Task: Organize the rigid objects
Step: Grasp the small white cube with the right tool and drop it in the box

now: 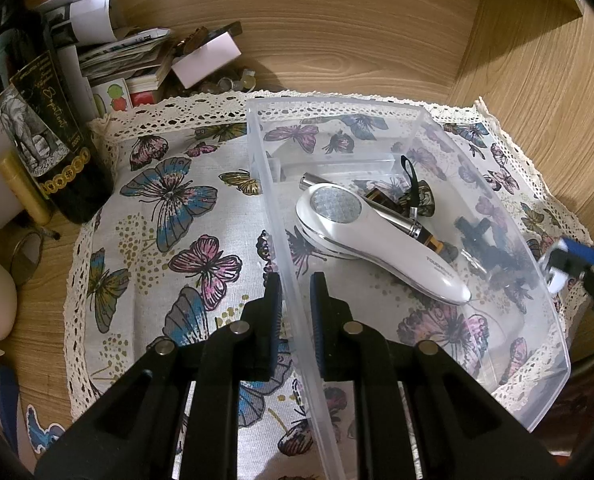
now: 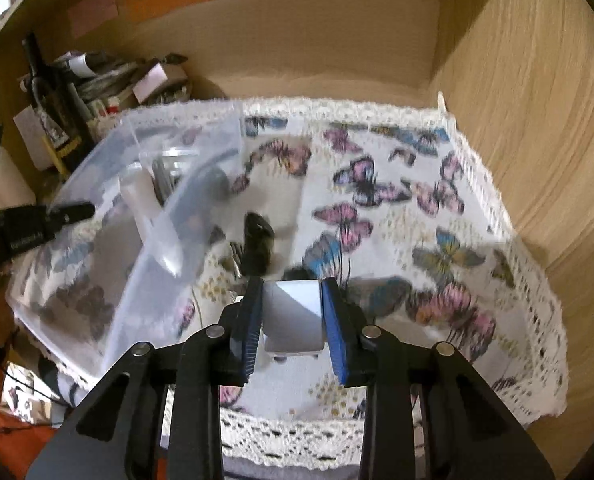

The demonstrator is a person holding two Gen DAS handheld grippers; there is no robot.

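The clear plastic bin [image 1: 545,320] sits on the butterfly-print cloth [image 1: 169,240], which covers the wooden desk [image 1: 357,40]. The left claw [image 1: 295,292] straddles the bin's near-left wall: one finger outside, one finger inside, pressed against the thin plastic and pinching it.

Contents of the bin, left wrist view:
- A white handheld device [image 1: 377,236] with a round silver grille head lies diagonally across the middle of the floor.
- A silver-and-amber cylindrical item [image 1: 397,218] lies behind the white device, touching it and partly hidden by it.
- A small black strap loop [image 1: 411,178] rises near the rear, attached to a patterned item too obscured to identify.
- Several dark small parts [image 1: 493,248] lie toward the right wall; their type cannot be resolved.
- A clear inner divider or insert [image 1: 337,162] stands at the rear.

The right claw [image 2: 292,312] is outside the bin, over the cloth to the bin's right. Its blue-padded fingers are closed on a flat silver rectangular object [image 2: 293,320], held between both pads. In the left wrist view this claw appears just beyond the bin's right wall.

In the blurred right wrist view, a dark item [image 2: 259,240] lies on the cloth just beside the bin.

A dark wine bottle [image 1: 37,120] and a stack of papers [image 1: 117,56] stand at the rear left of the desk, apart from the bin.
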